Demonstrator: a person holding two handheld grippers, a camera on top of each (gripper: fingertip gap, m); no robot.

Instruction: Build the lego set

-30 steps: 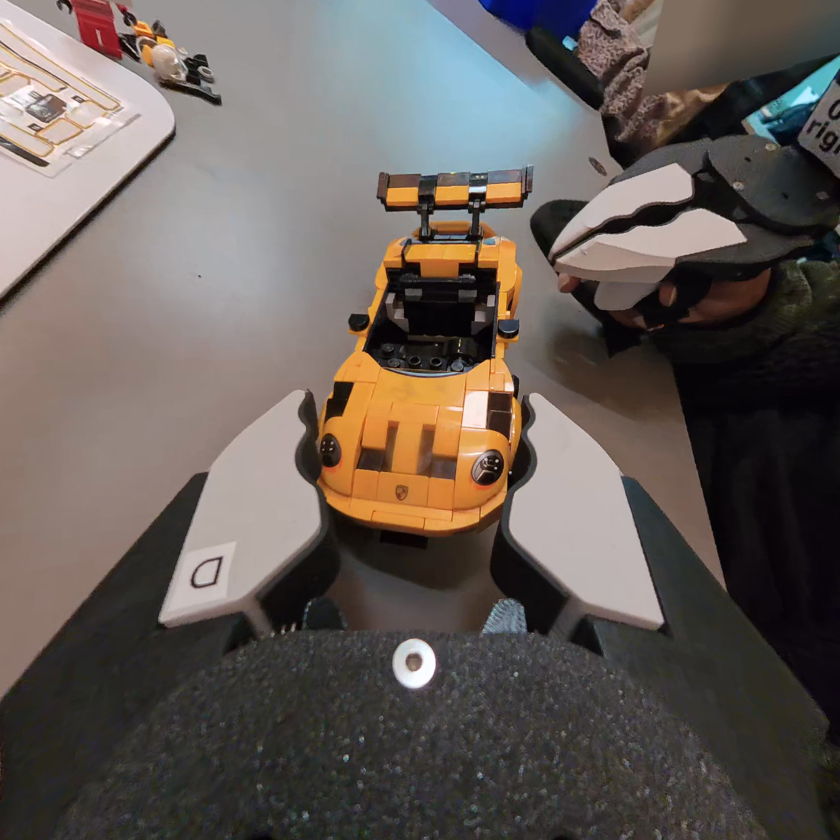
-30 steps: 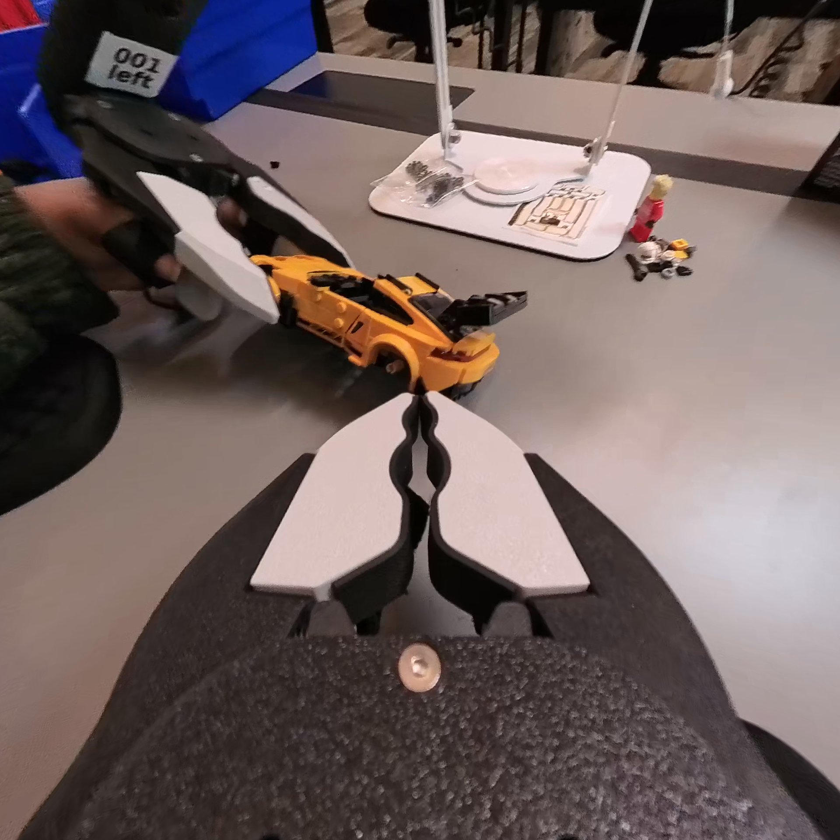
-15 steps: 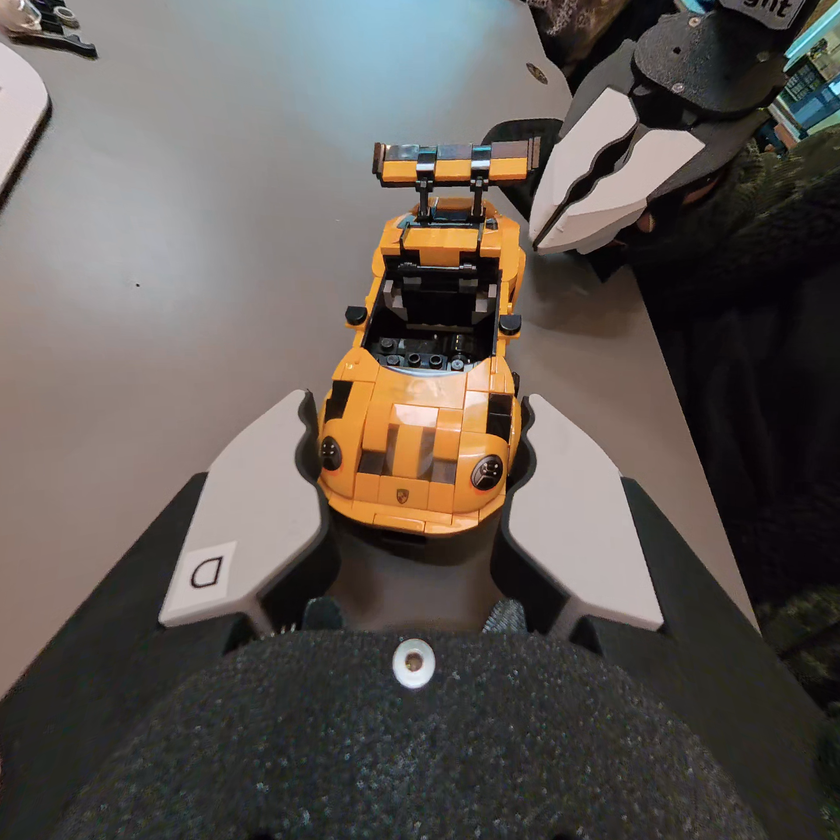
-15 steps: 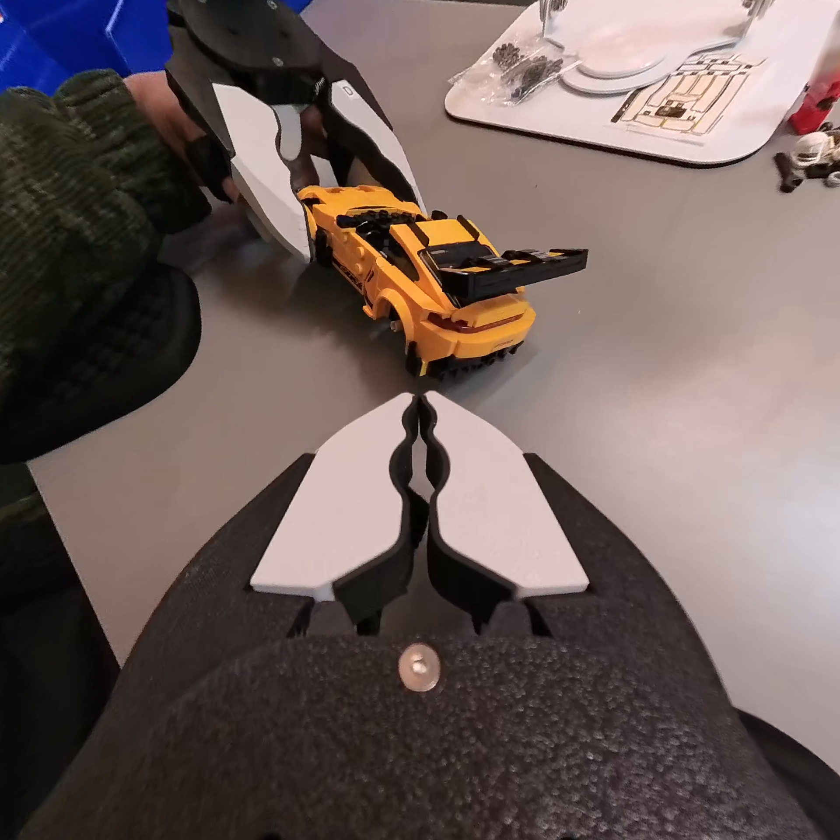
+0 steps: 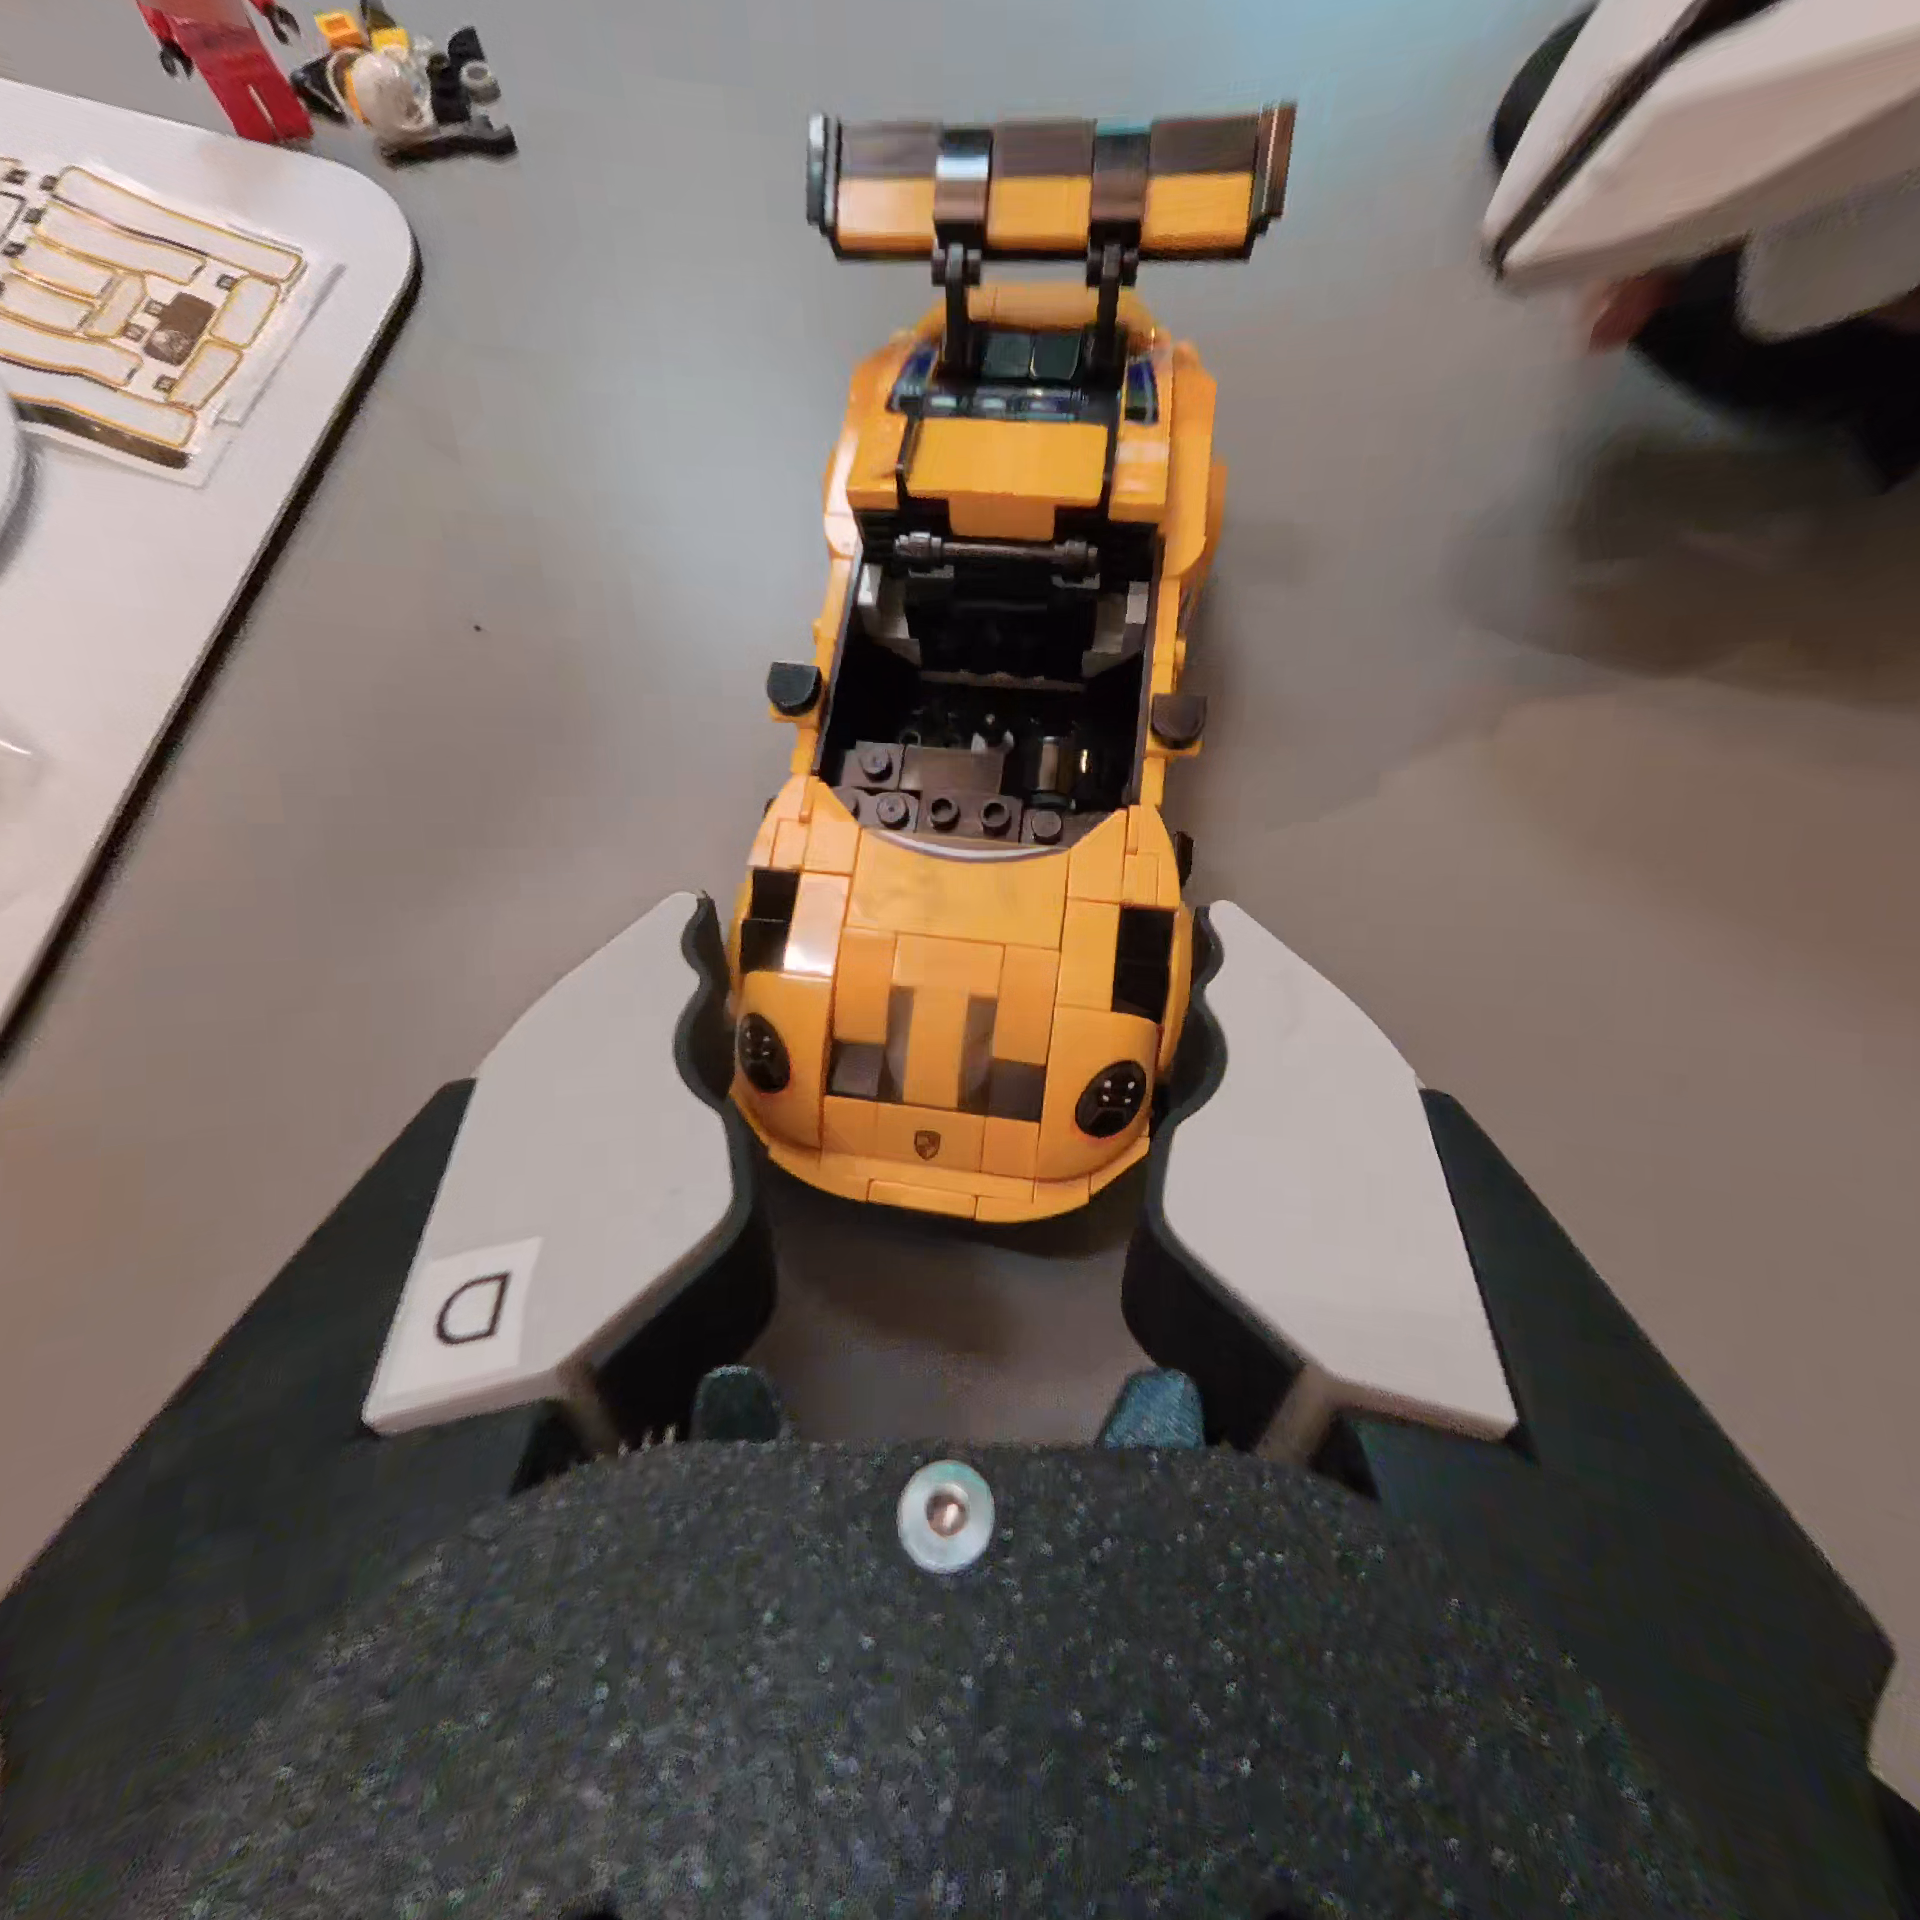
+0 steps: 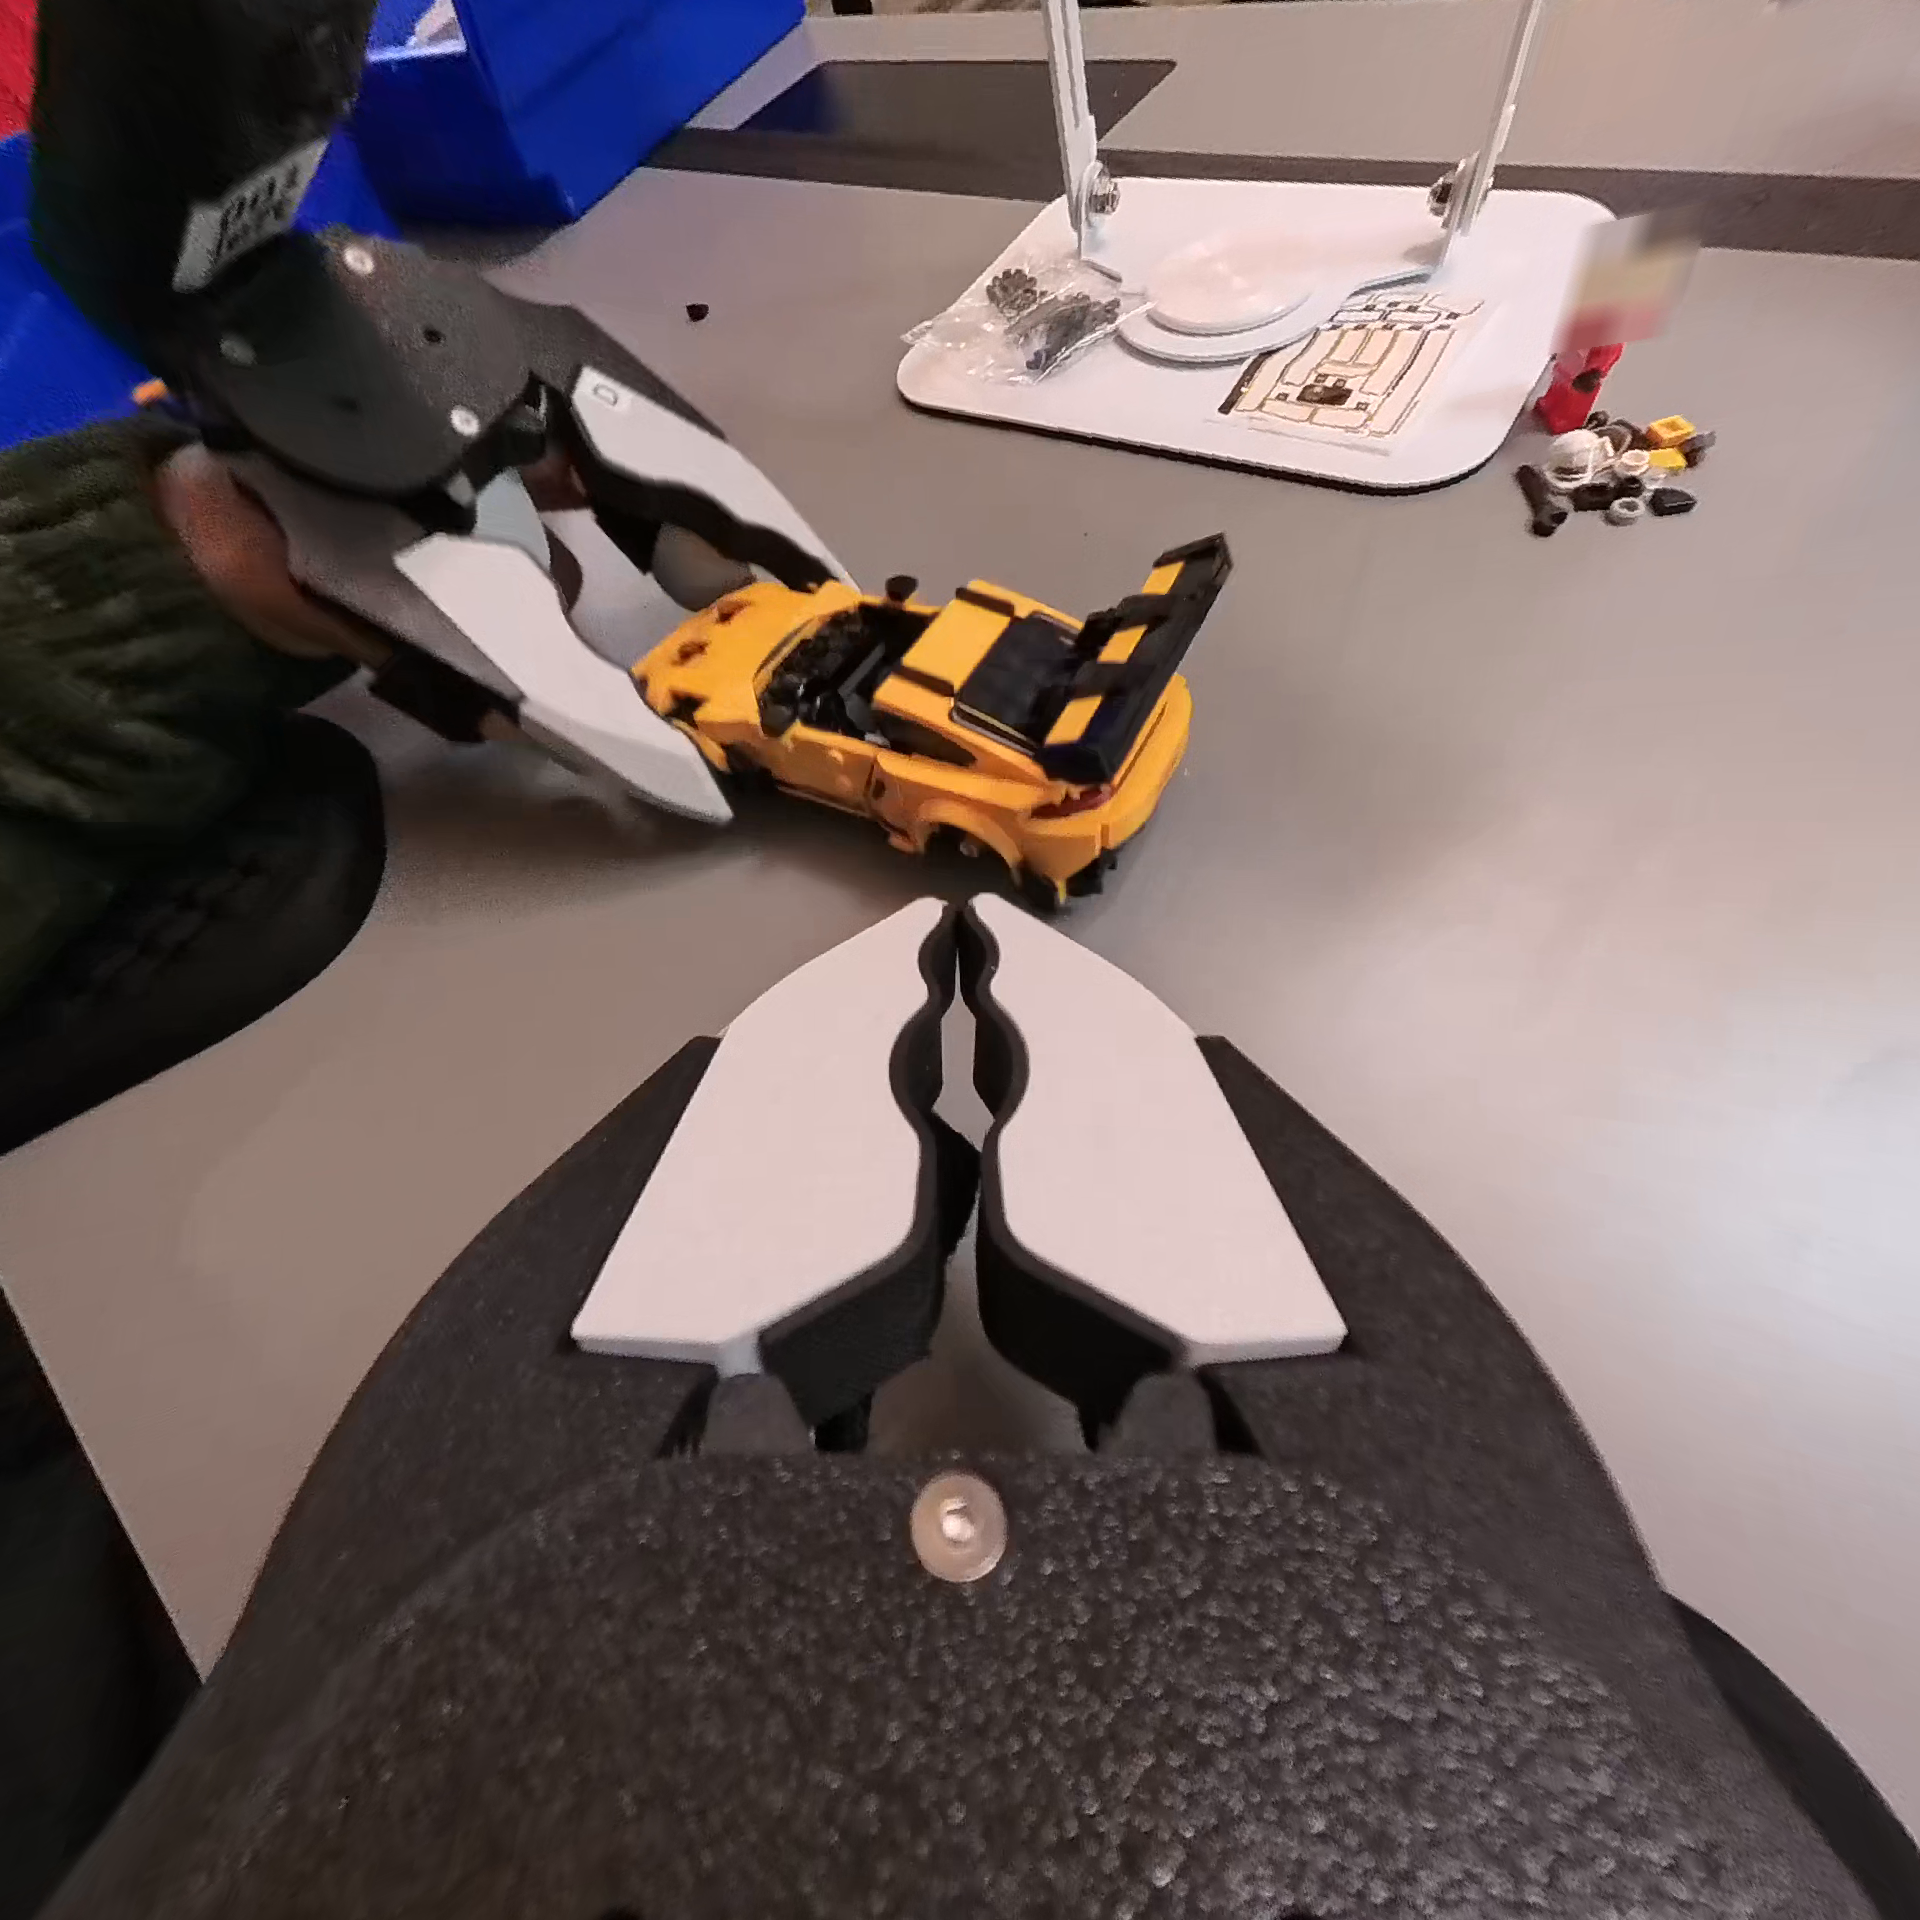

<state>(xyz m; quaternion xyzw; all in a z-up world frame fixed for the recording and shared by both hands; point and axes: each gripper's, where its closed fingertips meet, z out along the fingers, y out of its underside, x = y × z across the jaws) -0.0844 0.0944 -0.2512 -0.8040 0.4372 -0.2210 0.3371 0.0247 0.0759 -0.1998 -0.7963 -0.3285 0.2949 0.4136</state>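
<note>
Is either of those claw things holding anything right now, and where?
The left gripper clamps the yellow-and-black brick-built toy car by the sides of its nose. The right gripper is shut on nothing.

The left wrist view looks steeply down along the left gripper [image 5: 956, 997], close over the nose of the yellow lego car [image 5: 987, 810] held between its fingers. The right wrist view looks forward past the closed right gripper [image 6: 958, 914], farther back, at the car's [image 6: 935, 717] rear side. Both share the car, the grey table [image 6: 1507, 831] and the white board [image 6: 1455, 312].
</note>
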